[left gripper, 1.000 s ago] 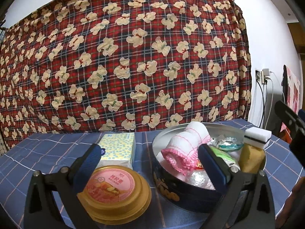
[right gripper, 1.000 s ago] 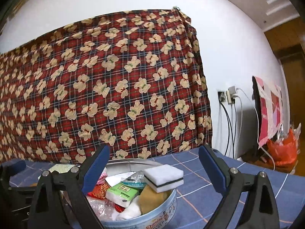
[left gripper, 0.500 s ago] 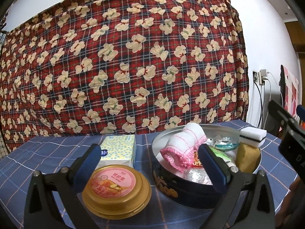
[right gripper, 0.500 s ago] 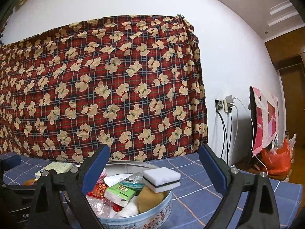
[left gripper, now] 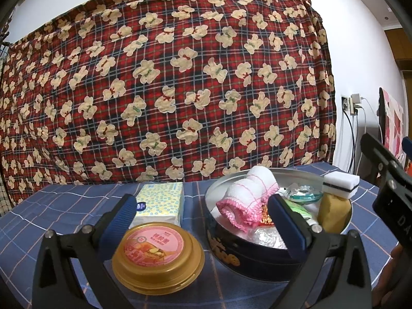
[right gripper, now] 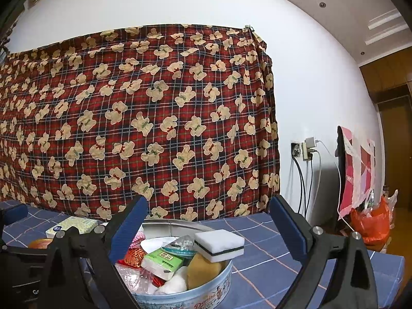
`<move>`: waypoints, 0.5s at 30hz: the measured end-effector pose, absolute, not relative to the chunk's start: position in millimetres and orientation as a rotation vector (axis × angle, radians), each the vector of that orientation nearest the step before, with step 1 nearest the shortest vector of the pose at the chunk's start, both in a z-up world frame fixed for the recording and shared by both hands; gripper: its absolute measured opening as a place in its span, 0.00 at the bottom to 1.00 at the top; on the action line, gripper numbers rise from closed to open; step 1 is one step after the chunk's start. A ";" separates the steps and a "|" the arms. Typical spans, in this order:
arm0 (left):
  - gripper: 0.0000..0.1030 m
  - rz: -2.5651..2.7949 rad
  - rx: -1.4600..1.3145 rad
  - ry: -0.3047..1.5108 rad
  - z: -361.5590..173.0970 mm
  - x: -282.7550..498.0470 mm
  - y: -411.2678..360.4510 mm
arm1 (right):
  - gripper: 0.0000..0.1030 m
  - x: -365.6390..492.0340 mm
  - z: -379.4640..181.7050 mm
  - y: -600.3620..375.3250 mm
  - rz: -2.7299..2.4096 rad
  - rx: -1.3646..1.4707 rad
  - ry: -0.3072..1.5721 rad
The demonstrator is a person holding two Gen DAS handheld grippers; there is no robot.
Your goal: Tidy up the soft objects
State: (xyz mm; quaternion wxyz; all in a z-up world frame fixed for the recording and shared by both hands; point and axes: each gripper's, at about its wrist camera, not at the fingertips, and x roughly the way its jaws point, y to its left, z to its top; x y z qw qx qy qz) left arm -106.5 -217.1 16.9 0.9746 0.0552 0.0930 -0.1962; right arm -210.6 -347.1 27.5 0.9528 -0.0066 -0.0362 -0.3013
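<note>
Both tools are spread and hold nothing: my left tool hangs above the desk, my right tool above the round tin, where the white sponge and pink towel already lie. I judge the tissue pack beside the tin is next; it calls for a gentle pinch

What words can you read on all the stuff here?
"Danisa": on the side of the round tin, in red script.
"DA": white letters on the right tool as the left camera sees it; the rest is cut off.
Gold tub: printing on its pink lid is too blurred to read.
Green packet in the tin: print too small.
Yellow tissue pack: blue logo unreadable.
Red packet: pattern unreadable.
</note>
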 end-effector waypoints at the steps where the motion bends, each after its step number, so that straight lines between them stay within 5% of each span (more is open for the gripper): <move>1: 1.00 -0.394 0.112 0.186 17.0 -106.7 -216.8 | 0.95 -210.4 27.5 -347.5 -0.611 -0.009 -0.074; 15: 1.00 -0.378 0.111 0.204 14.6 -102.7 -216.3 | 0.95 -210.3 28.0 -349.0 -0.610 -0.006 -0.073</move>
